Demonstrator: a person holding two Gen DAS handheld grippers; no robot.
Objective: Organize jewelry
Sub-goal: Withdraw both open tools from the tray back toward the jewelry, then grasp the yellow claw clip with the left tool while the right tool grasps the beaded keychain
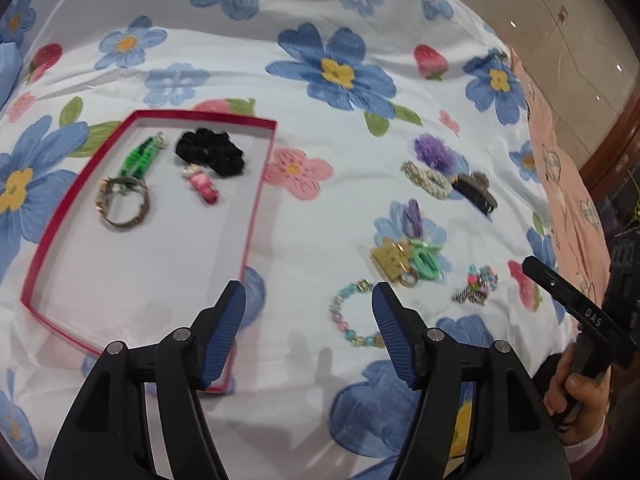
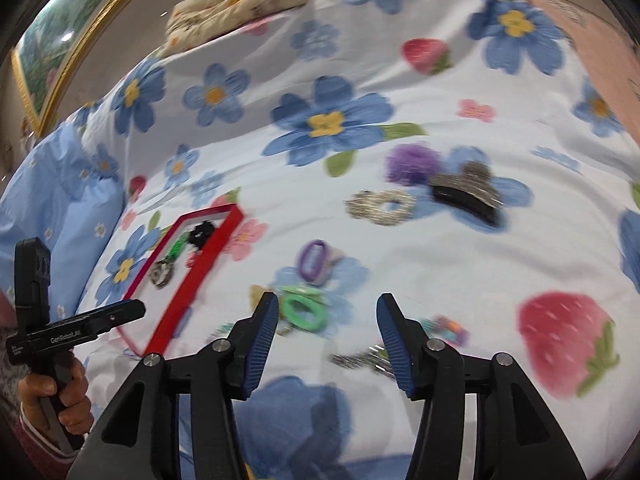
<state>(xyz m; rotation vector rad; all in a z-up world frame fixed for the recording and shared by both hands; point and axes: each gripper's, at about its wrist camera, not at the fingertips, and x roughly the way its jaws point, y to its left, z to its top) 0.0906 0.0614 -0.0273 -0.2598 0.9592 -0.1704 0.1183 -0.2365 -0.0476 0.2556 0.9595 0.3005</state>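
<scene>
Sorting onto the bedspread's (image 1: 400,240) left side, your red tray (image 1: 256,208) holds four pieces; both the left gripper (image 1: 308,336) and the right gripper (image 2: 328,344) gape empty over loose beaded bracelet (image 1: 352,316) stock.

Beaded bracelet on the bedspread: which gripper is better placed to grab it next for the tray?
Left, probably. The beaded bracelet lies just beyond the open left gripper, touching its right finger, with the red tray close on its other side. The right gripper is open and empty too, but over the tassel charm.

Floral bedsheet (image 1: 360,20) carries a red tray (image 1: 256,200) and loose hair accessories (image 1: 432,176)
</scene>
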